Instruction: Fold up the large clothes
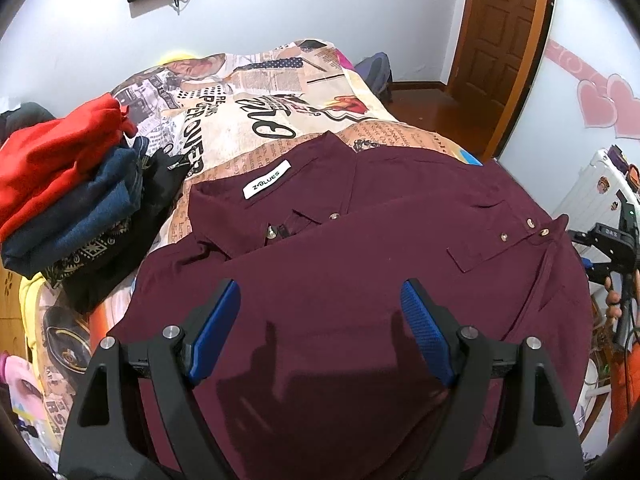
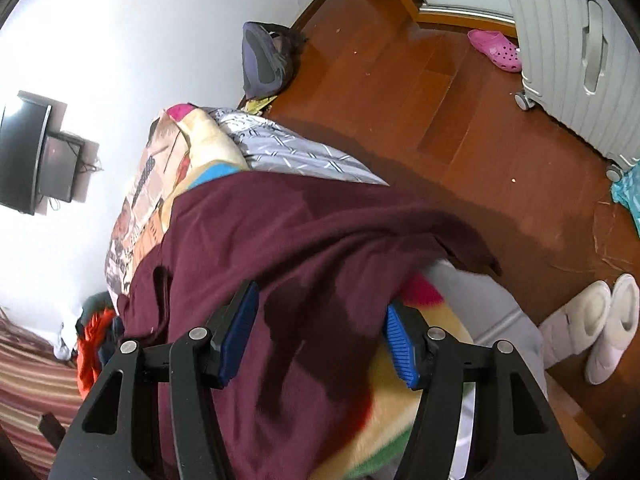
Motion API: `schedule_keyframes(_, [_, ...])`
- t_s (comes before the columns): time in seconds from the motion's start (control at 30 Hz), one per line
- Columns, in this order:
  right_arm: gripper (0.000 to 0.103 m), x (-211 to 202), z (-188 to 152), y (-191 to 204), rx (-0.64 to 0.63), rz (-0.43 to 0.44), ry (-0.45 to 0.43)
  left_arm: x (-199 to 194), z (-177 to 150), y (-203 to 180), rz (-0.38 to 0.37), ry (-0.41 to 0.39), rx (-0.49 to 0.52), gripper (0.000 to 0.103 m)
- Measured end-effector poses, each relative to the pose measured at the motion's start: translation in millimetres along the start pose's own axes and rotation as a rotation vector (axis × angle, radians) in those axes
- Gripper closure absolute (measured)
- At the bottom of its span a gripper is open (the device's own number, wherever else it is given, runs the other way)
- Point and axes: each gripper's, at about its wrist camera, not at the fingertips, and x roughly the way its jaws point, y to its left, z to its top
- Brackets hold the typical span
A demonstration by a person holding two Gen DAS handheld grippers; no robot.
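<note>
Lengthwise, maroon shirt [image 1: 360, 264], collar [image 1: 256, 196] far-left.

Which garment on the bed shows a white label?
The maroon shirt, spread flat; its collar bears a white label. The red, blue and black clothes piled leftward show none.

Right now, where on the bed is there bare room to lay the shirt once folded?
Bare bedspread lies beyond the shirt's collar, up to the wall, bordered on the left by the clothes pile. The left side is crowded by that pile. Near the right gripper the shirt hangs over the bed's edge, leaving only a strip of blanket. The left gripper hovers open.
</note>
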Motion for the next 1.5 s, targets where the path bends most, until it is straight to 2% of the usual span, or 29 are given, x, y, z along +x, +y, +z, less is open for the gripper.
schedule_keyframes(0.07, [0.05,7.9,4.2,1.3,-0.001,-0.019,-0.008,0.7,-1.7,-0.5,0.004,0.005,0.002,0.021])
schedule_keyframes(0.17, [0.068,16.1,5.8,7.3,-0.033,-0.091,-0.031,1.2,-2.9,0.0,0.015,0.008,0.006,0.021])
schedule_keyframes(0.23, [0.09,12.5,6.4,10.0,-0.041,-0.117,-0.052,0.6,-4.2,0.7,0.023,0.008,0.009,0.021])
schedule_keyframes(0.27, [0.093,8.2,6.4,13.4,-0.049,-0.121,-0.066,0.3,-4.7,1.2,0.027,0.007,0.011,0.021])
schedule_keyframes(0.4, [0.096,-17.5,7.3,37.6,-0.143,-0.138,-0.149,-0.5,-5.6,4.4,0.036,0.004,0.01,0.021])
schedule_keyframes(0.47, [0.096,-35.9,6.1,60.7,-0.212,-0.115,-0.192,-0.9,-5.9,5.9,0.034,0.004,0.005,0.021])
schedule_keyframes(0.67, [0.096,-92.7,-13.7,143.1,-0.463,0.05,-0.295,-4.1,-7.2,5.5,0.023,-0.005,0.003,0.021])
schedule_keyframes(0.77, [0.096,-109.8,-38.6,183.3,-0.611,0.143,-0.3,-6.3,-7.9,4.9,0.019,-0.011,0.011,0.021])
schedule_keyframes(0.87, [0.096,-104.8,-69.2,215.9,-0.751,0.186,-0.251,-9.4,-9.0,4.4,0.02,-0.02,0.02,0.021])
schedule_keyframes(0.97, [0.096,-73.8,-95.2,228.6,-0.81,0.199,-0.129,-12.2,-10.6,5.0,0.013,-0.026,0.022,0.021])
schedule_keyframes(1.17, [0.096,4.4,-133.6,205.3,-0.801,0.086,0.114,-16.8,-18.0,7.8,-0.001,-0.024,0.028,0.021])
schedule_keyframes(1.27, [0.093,21.4,-141.9,191.2,-0.792,0.008,0.156,-17.0,-21.5,8.7,-0.002,-0.019,0.034,0.021])
schedule_keyframes(1.37, [0.093,14.7,-141.5,190.1,-0.782,-0.019,0.162,-17.1,-25.1,10.0,0.001,-0.016,0.039,0.021])
schedule_keyframes(1.5, [0.078,-3.1,-133.2,192.5,-0.752,-0.016,0.181,-16.7,-26.4,11.1,-0.003,-0.016,0.03,0.021])
